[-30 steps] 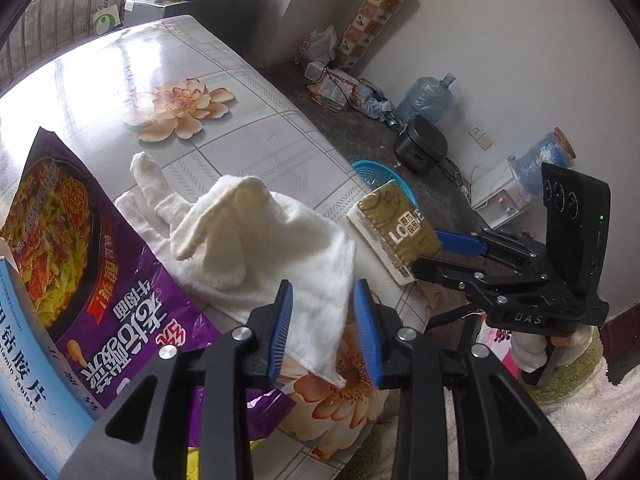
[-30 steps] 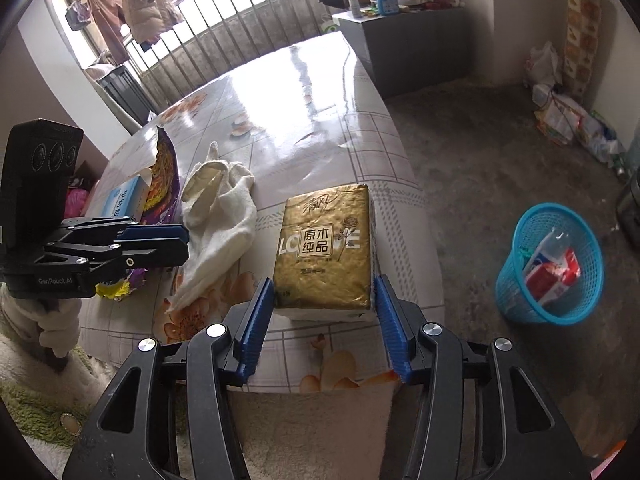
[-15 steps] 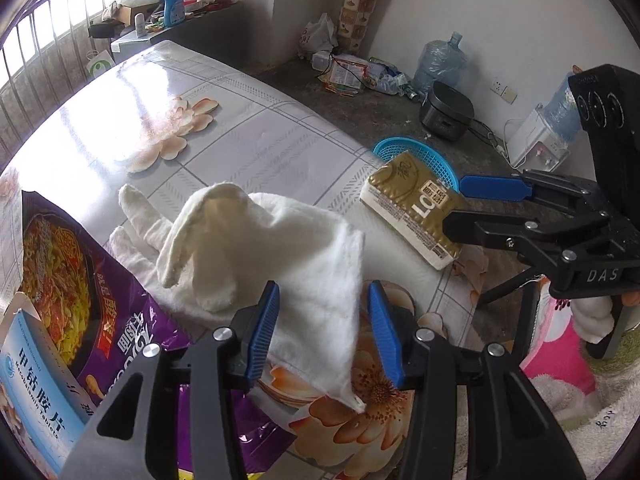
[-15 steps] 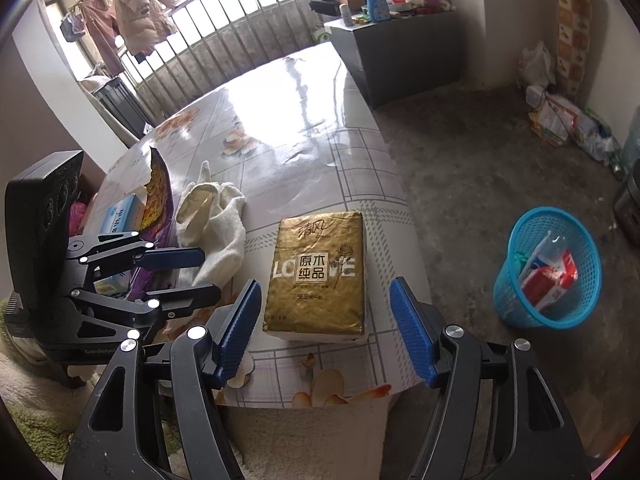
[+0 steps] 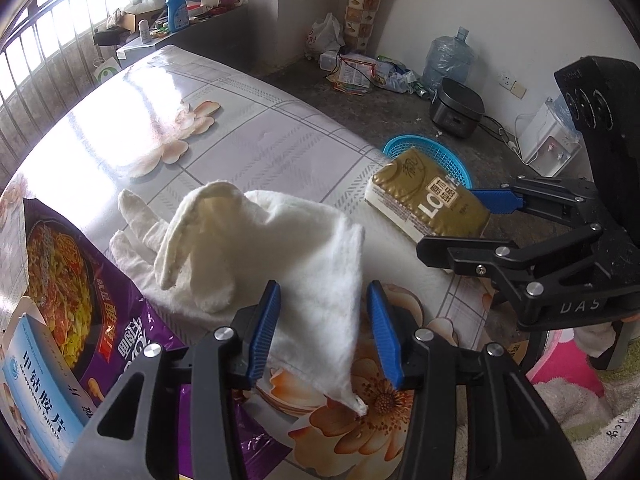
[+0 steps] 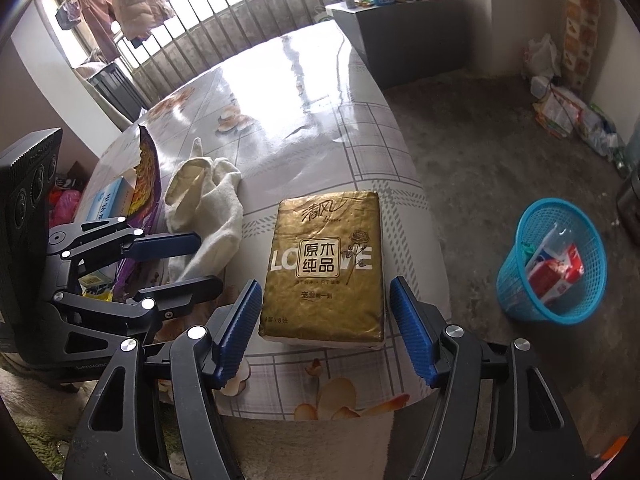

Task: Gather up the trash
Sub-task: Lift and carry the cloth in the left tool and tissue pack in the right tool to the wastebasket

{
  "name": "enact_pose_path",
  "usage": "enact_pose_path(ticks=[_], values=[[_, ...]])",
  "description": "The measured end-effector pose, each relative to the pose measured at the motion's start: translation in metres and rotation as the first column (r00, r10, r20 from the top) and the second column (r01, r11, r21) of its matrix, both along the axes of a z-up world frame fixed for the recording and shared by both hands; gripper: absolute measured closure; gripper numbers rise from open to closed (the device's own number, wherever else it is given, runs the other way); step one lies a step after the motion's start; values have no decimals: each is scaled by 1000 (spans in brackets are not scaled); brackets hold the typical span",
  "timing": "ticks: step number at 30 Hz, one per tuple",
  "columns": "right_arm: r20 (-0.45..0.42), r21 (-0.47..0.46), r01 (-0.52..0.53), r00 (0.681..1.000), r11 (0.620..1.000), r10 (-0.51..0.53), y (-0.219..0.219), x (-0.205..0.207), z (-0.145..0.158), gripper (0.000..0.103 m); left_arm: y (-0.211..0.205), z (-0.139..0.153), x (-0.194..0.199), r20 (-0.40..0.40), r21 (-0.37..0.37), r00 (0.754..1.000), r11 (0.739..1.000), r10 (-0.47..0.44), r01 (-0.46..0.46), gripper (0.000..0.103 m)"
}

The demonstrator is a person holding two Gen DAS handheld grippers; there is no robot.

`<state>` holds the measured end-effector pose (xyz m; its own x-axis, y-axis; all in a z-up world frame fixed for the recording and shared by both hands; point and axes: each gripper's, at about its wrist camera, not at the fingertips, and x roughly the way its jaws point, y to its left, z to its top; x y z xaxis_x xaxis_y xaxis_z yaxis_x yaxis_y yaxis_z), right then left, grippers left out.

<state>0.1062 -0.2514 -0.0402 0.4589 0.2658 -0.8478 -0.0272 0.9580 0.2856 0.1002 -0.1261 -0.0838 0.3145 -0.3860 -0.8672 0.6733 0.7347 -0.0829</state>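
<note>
A gold tissue pack point(image 6: 326, 264) lies near the table's front edge; it also shows in the left wrist view point(image 5: 430, 200). My right gripper point(image 6: 324, 328) is open, its jaws on either side of the pack's near end, not touching it. A white cloth point(image 5: 256, 248) lies crumpled on the table; it also shows in the right wrist view point(image 6: 208, 208). My left gripper point(image 5: 324, 324) is open over the cloth's near corner. A purple noodle packet point(image 5: 68, 292) and a blue tablet box point(image 5: 36, 380) lie to the left.
A blue mesh bin point(image 6: 554, 256) holding red and white wrappers stands on the floor right of the table point(image 6: 304, 92). A rice cooker point(image 5: 456, 108), water jugs point(image 5: 448, 56) and bags of litter point(image 5: 356, 72) sit along the far wall.
Both grippers have opened wider and drawn back a little. The right jaws, which were tight against the tissue pack, now stand apart from it. The cloth and pack have not moved.
</note>
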Motion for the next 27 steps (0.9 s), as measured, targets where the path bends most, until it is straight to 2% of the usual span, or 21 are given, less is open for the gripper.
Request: enact_pose_path(ticks=[4,6,21,27], values=[[-2,-1,10,1000,1000,-10,-2,-1,1,45,1,-1,-1,2,-2,1000,1000,7,-7,63],[-2,11,19,1000,1000,-19,-5,0,2,50,3,-1,-1,3,-4,1000,1000,10,-10,64],[-1,6,30,1000,1000,-30,-4,-2,5,52,7,0,-2,13,-3,1000,1000,12,-12,66],[2,17,41,999,999,-41,-6,-3,5,52,11,1,-1,21,-9,999,999,33,-32,80]])
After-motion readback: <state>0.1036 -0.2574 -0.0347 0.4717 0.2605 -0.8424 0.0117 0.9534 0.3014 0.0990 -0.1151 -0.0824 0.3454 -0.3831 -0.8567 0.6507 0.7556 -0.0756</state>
